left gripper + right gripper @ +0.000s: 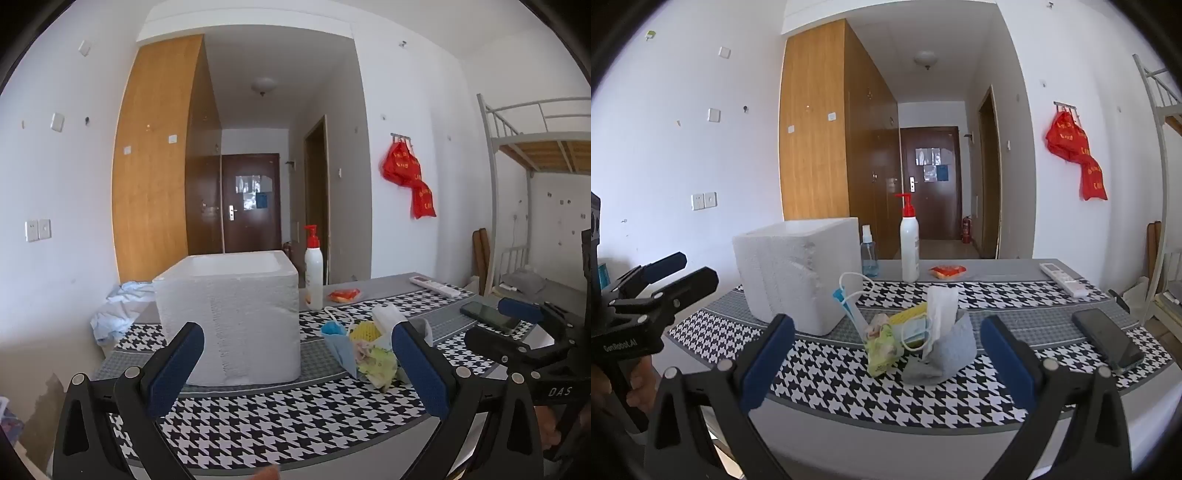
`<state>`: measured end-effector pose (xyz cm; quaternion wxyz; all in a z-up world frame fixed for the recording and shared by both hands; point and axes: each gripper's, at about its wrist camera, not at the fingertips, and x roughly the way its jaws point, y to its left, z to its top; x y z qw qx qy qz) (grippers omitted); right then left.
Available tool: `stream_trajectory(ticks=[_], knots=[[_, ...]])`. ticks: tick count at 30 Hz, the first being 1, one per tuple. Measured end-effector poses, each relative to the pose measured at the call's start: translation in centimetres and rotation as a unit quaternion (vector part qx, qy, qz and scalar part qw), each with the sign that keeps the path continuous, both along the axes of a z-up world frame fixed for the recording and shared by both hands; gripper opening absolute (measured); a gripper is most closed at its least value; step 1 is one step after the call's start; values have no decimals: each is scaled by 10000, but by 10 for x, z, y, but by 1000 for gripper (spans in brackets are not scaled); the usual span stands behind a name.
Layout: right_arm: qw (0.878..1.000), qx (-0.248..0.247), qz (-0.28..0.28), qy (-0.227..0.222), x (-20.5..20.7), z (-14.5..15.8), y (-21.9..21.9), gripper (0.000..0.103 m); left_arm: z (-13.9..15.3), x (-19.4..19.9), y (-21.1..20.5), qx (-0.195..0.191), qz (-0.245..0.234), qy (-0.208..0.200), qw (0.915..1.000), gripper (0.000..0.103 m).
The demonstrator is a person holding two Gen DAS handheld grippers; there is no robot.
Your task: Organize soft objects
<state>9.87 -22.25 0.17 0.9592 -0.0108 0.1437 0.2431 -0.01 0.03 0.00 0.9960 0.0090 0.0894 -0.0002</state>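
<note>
Houndstooth table cover (849,384), white walls (701,147)

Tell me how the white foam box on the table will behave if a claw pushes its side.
The foam box looks like expanded foam, so it is probably light for its size and would slide on the checked table cloth rather than resist. Its broad flat base makes tipping unlikely. The rough, dented wall suggests that it crumbles easily under hard pressure.

soft pile (916,332) beside foam box (798,273)
</note>
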Motion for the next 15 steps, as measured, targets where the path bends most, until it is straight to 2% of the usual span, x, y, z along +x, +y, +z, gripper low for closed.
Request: stream_trajectory(ticks=[2,10,15], knots=[[10000,-19,-10,-16,0,0,0,102,0,0,-1,101,-17,41,9999,102],[10000,11,5,-35,-1,1,-1,102,3,-2,-13,129,-73,63,9999,102],[10000,29,12,-46,-2,1,-1,102,2,-2,-6,78,-59,64,9999,102]])
